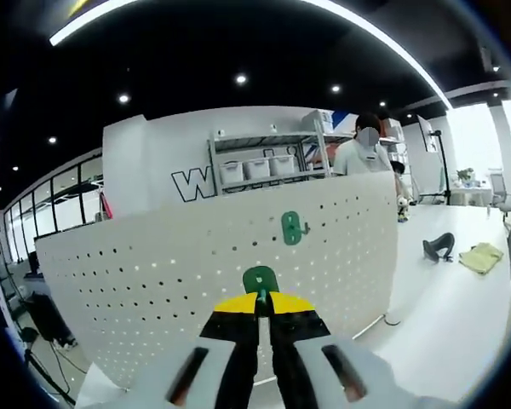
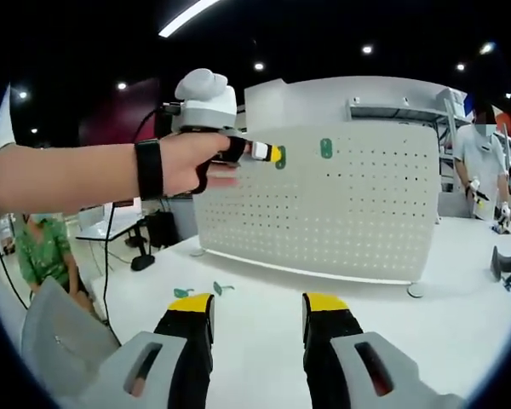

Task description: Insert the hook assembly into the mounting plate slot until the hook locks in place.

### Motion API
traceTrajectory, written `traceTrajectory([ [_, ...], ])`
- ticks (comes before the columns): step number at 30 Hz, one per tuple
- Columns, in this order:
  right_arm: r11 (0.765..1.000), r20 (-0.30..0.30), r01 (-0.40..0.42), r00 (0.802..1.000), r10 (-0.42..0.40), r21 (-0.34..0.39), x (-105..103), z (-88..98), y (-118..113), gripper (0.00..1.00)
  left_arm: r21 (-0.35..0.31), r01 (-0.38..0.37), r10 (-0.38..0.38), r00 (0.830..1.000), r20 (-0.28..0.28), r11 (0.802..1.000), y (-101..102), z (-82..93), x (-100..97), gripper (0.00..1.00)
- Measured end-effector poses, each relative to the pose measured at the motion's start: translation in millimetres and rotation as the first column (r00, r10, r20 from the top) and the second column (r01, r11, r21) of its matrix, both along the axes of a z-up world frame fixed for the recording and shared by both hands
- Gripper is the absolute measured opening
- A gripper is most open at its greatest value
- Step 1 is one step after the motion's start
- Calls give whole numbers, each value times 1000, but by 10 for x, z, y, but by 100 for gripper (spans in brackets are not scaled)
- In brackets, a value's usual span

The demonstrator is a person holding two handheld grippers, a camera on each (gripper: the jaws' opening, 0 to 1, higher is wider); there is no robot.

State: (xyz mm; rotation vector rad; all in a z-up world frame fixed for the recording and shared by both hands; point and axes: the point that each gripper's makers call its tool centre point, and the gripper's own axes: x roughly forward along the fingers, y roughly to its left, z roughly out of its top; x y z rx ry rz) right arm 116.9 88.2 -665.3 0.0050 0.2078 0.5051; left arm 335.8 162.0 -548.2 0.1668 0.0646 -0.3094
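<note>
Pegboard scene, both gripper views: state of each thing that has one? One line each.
left gripper: shut on green hook, held up in front of the pegboard
green hook: clamped in the jaws, not yet on the board
pegboard: upright on the table
mounted green hook: already on the pegboard, near its top edge
right gripper: open, empty, low over the table
loose green hooks: lying on the table

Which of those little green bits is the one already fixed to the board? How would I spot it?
Start with the big white pegboard standing upright on the white table. High on its face sits a small green hook piece, mounted flat against the holes. Unlike the green piece pinched in the left gripper, and the two loose green pieces lying on the table, it is fixed to the board with nothing holding it.
</note>
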Motion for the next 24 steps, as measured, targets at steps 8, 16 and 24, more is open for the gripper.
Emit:
traceTrajectory([
  [8,1000,15,10,1000,-10,8,16,62,-103,40,-21,-28,27,1000,-3,999,-57,20,91,3],
  [16,998,19,6,1000,-8,62,-24,86,-185,41,-6,-60,60,998,6,998,-100,19,189,3],
  [24,999,8,13,1000,-14,39,-9,21,-220,45,13,-80,80,997,22,997,-89,68,286,3],
])
